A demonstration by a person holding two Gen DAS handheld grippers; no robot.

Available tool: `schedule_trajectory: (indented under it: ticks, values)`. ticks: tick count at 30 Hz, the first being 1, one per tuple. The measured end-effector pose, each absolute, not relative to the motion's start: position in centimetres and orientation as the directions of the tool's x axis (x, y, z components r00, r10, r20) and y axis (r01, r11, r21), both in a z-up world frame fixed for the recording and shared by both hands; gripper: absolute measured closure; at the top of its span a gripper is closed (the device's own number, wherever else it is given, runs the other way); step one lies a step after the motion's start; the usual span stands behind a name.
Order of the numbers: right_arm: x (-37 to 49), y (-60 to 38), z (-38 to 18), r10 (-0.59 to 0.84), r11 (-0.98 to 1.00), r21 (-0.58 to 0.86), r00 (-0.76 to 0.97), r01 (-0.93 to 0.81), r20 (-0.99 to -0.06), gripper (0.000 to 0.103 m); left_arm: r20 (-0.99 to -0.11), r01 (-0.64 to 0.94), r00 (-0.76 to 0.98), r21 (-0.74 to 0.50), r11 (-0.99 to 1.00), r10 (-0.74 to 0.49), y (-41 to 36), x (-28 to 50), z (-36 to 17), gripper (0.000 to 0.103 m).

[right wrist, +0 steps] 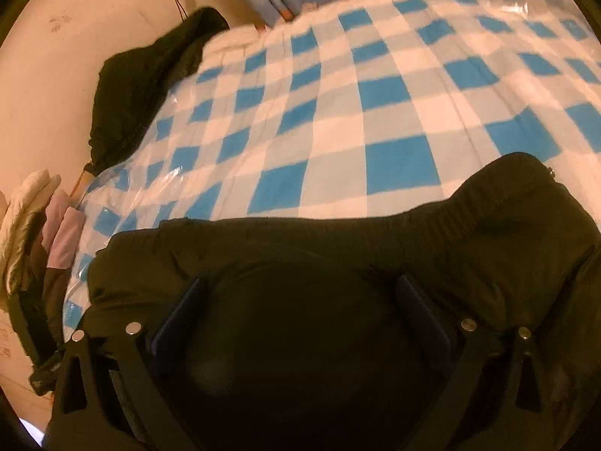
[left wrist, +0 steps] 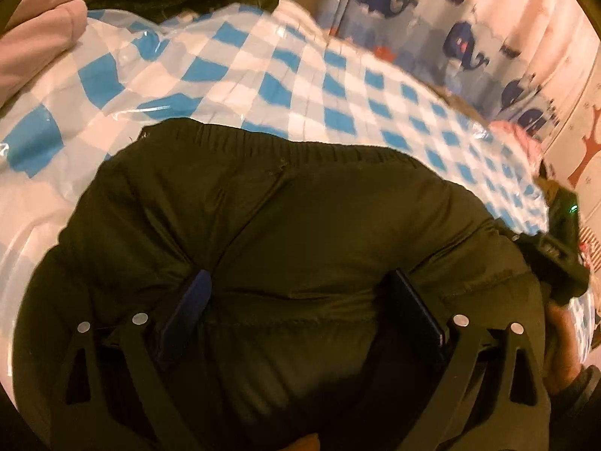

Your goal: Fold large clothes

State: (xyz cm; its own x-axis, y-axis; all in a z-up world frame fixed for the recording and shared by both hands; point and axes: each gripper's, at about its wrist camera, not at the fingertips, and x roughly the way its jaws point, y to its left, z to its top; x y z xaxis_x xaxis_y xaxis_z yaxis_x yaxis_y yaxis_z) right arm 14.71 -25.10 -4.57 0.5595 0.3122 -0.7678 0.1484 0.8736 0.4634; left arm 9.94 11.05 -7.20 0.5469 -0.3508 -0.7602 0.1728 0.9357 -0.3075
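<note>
A large dark padded jacket point(left wrist: 300, 195) lies bunched on the near part of the bed, its ribbed elastic hem toward the far side. My left gripper point(left wrist: 300, 278) stands wide open, pointing down onto the jacket, with puffy fabric bulging between its blue pads point(left wrist: 188, 308); the pads do not pinch it. In the right wrist view the same jacket point(right wrist: 488, 225) fills the lower half. My right gripper point(right wrist: 300, 282) is also spread wide over a dark mound of it, its pads apart. The right gripper's body and the hand holding it show at the left view's right edge point(left wrist: 559, 255).
The bed carries a blue-and-white checked cover point(right wrist: 375, 105) under clear plastic. A second dark garment point(right wrist: 150, 86) lies at its far corner. Pink and white clothes point(right wrist: 37, 218) are piled at the left. A whale-print curtain point(left wrist: 450, 18) hangs behind the bed.
</note>
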Motion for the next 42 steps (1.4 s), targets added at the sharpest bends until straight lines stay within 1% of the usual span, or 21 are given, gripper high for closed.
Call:
schedule_trajectory:
  ticks: [1, 3, 4, 6, 7, 8, 9, 12, 14, 15, 18, 22, 25, 26, 28, 30, 31, 33, 34, 37, 42]
  values:
    - [13.4, -25.6, -2.8, 0.313, 0.863, 0.485, 0.607, 0.139, -0.731, 0.007, -0.763, 0.147, 0.539, -0.33, 0.932, -0.355, 11.6, 9.7, -6.2, 0.011]
    - [11.2, -26.0, -0.8, 0.289, 0.871, 0.477, 0.661, 0.119, -0.693, 0.007, -0.709, 0.143, 0.586, -0.386, 0.911, -0.392, 12.9, 8.7, -4.3, 0.011]
    - [10.2, -26.2, -0.4, 0.245, 0.896, 0.428, 0.673, 0.118, -0.698, 0.007, -0.687, 0.15, 0.619, -0.373, 0.916, -0.381, 13.4, 7.9, -3.6, 0.011]
    - [9.8, -26.9, -2.0, 0.213, 0.908, 0.39, 0.635, 0.152, -0.743, 0.007, -0.692, 0.146, 0.64, -0.318, 0.937, -0.335, 13.7, 7.4, -4.0, 0.011]
    - [9.9, -27.7, -4.1, 0.226, 0.895, 0.406, 0.597, 0.186, -0.77, 0.007, -0.718, 0.131, 0.612, -0.322, 0.938, -0.332, 14.0, 7.7, -5.5, 0.011]
    - [9.9, -28.0, -5.0, 0.246, 0.881, 0.433, 0.599, 0.189, -0.762, 0.007, -0.722, 0.123, 0.592, -0.358, 0.926, -0.358, 14.3, 8.1, -6.8, 0.011]
    - [10.0, -28.1, -5.4, 0.249, 0.875, 0.445, 0.609, 0.191, -0.753, 0.007, -0.703, 0.119, 0.601, -0.391, 0.912, -0.38, 14.6, 8.2, -7.4, 0.011]
    - [10.8, -27.5, -5.7, 0.231, 0.891, 0.408, 0.575, 0.198, -0.785, 0.007, -0.738, 0.107, 0.602, -0.306, 0.946, -0.306, 13.2, 8.5, -7.8, 0.01]
    - [10.6, -27.9, -5.1, 0.277, 0.882, 0.431, 0.529, 0.192, -0.802, 0.007, -0.764, 0.099, 0.578, -0.284, 0.954, -0.287, 13.1, 8.4, -7.4, 0.011]
    - [9.7, -28.3, -4.3, 0.293, 0.87, 0.452, 0.53, 0.198, -0.796, 0.007, -0.768, 0.084, 0.57, -0.299, 0.951, -0.292, 13.6, 7.8, -6.8, 0.011]
    - [4.3, -29.2, -0.2, 0.372, 0.811, 0.565, 0.607, 0.156, -0.702, 0.007, -0.691, 0.074, 0.613, -0.433, 0.899, -0.383, 16.6, 3.0, -3.4, 0.011]
    - [-5.0, -27.1, 3.5, 0.466, 0.803, 0.594, 0.587, 0.033, -0.662, 0.007, -0.65, 0.111, 0.577, -0.536, 0.837, -0.493, 19.1, -3.8, -2.2, 0.011]
    - [-10.4, -24.8, 3.0, 0.615, 0.699, 0.715, 0.515, -0.006, -0.597, 0.007, -0.635, 0.072, 0.518, -0.635, 0.769, -0.573, 20.8, -8.8, -3.2, 0.011]
    - [-12.4, -23.4, 2.5, 0.652, 0.67, 0.743, 0.488, -0.009, -0.581, 0.007, -0.634, 0.064, 0.509, -0.647, 0.76, -0.582, 20.9, -9.8, -3.5, 0.011]
    - [-14.5, -21.2, 1.8, 0.678, 0.656, 0.754, 0.463, -0.031, -0.571, 0.007, -0.636, 0.05, 0.497, -0.659, 0.751, -0.591, 20.6, -12.5, -3.8, 0.011]
    - [-15.3, -19.3, 0.5, 0.698, 0.638, 0.77, 0.441, -0.027, -0.563, 0.007, -0.66, 0.063, 0.505, -0.615, 0.786, -0.557, 19.7, -14.3, -3.5, 0.011]
    - [-15.2, -18.6, -0.4, 0.704, 0.623, 0.782, 0.436, 0.001, -0.561, 0.007, -0.688, 0.084, 0.515, -0.554, 0.829, -0.511, 18.6, -15.4, -3.0, 0.011]
    - [-14.9, -17.6, -1.0, 0.709, 0.612, 0.791, 0.435, 0.011, -0.554, 0.007, -0.714, 0.132, 0.544, -0.446, 0.885, -0.441, 16.8, -17.0, -2.0, 0.011]
    - [-14.4, -17.3, -1.4, 0.708, 0.611, 0.792, 0.437, 0.015, -0.555, 0.007, -0.726, 0.164, 0.574, -0.351, 0.922, -0.378, 15.4, -18.0, -1.2, 0.011]
    - [-13.1, -16.5, -2.5, 0.713, 0.588, 0.807, 0.438, 0.052, -0.547, 0.007, -0.715, 0.233, 0.631, -0.196, 0.952, -0.302, 13.0, -20.5, 0.4, 0.01]
    - [-11.9, -16.2, -3.5, 0.704, 0.558, 0.824, 0.471, 0.097, -0.531, 0.007, -0.702, 0.263, 0.673, -0.069, 0.962, -0.234, 11.5, -22.5, 1.5, 0.01]
